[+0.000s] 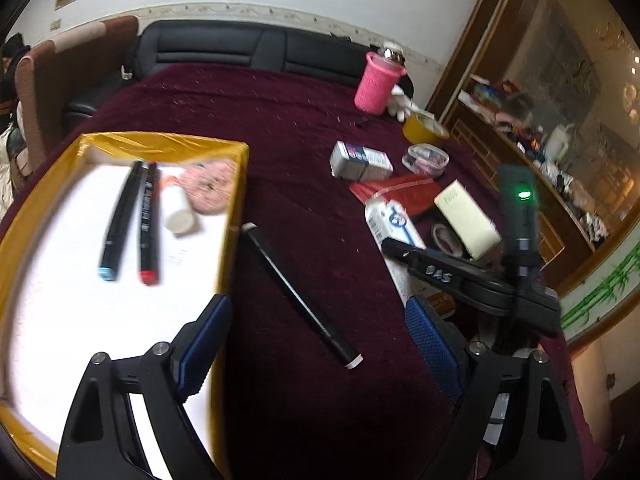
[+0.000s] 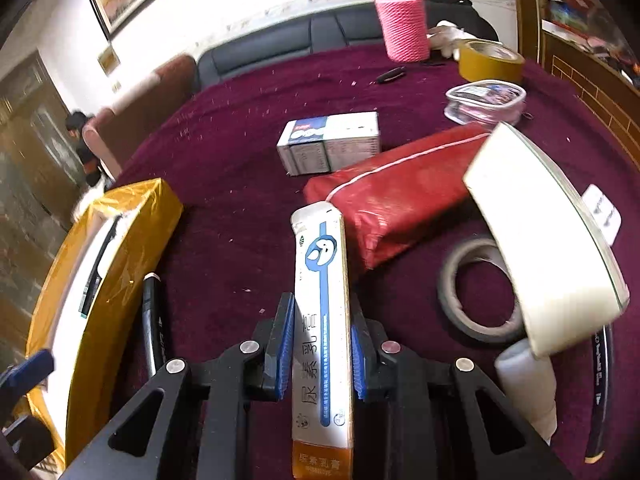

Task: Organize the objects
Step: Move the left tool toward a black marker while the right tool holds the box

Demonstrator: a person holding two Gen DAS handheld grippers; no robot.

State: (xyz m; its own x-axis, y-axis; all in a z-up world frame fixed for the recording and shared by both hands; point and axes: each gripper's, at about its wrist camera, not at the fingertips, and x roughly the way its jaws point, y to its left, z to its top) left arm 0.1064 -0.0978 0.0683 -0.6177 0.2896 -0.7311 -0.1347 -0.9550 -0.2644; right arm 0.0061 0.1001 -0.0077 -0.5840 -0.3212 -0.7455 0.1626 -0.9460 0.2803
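Note:
A long white-and-blue ointment box (image 2: 320, 264) lies on the maroon cloth, and my right gripper (image 2: 322, 346) is shut on its sides. The left wrist view shows the same box (image 1: 390, 220) under that right gripper (image 1: 436, 274). My left gripper (image 1: 316, 318) stands open above a black marker (image 1: 300, 292) that lies slanted on the cloth beside the yellow-taped tray (image 1: 236, 184). Inside the tray lie a blue-ended marker (image 1: 120, 216), a red-ended marker (image 1: 147, 220), a white glue tube (image 1: 178, 212) and a pink round item (image 1: 208, 188).
Around the box lie a red packet (image 2: 400, 192), a cream block (image 2: 544, 240), a grey tape ring (image 2: 472, 300), a white tube (image 2: 528, 384) and a white-blue carton (image 2: 332, 140). Farther back stand a clear pouch (image 2: 486, 100), yellow tape (image 2: 490, 60) and a pink-sleeved bottle (image 2: 402, 20).

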